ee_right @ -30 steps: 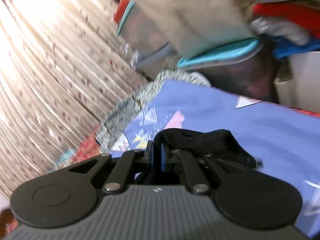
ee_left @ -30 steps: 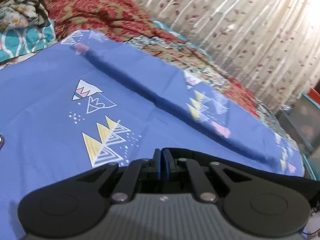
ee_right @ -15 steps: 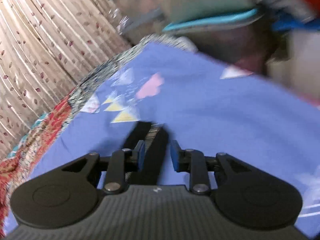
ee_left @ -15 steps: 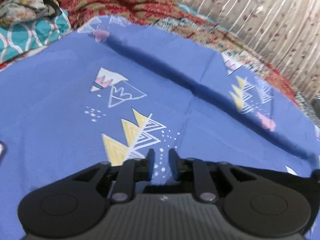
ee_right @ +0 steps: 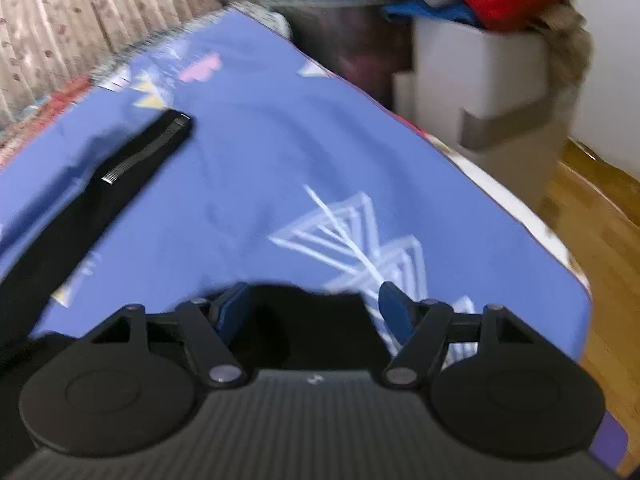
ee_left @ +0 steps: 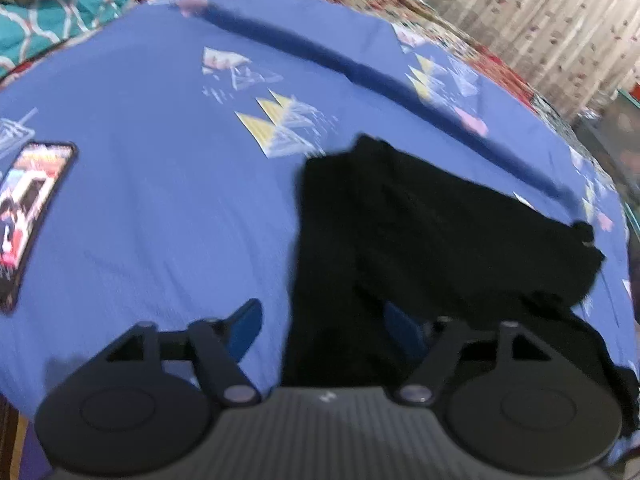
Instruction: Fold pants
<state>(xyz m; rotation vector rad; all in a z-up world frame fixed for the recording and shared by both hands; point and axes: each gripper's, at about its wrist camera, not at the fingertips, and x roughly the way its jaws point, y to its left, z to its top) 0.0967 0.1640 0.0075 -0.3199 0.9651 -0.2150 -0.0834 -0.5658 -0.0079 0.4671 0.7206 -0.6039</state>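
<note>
Black pants lie spread on the blue patterned bedsheet, partly doubled over. My left gripper hovers at their near edge, its jaws opening; a strip of the black cloth runs between the blue pads without being pressed. In the right wrist view the pants stretch away to the upper left, a ribbed band showing at the far end. My right gripper is low over the sheet, its jaws opening too. Loose black cloth lies between its fingers, and the pads stand clear of it.
A phone with a lit screen lies on the sheet at the left. A teal cushion and red bedding sit beyond it, with curtains behind. The bed's edge drops to a wooden floor on the right, beside a full laundry bin.
Both grippers went from shut to open and let go of the black cloth. Both dipped toward the bed, and the pants now lie on the sheet.
</note>
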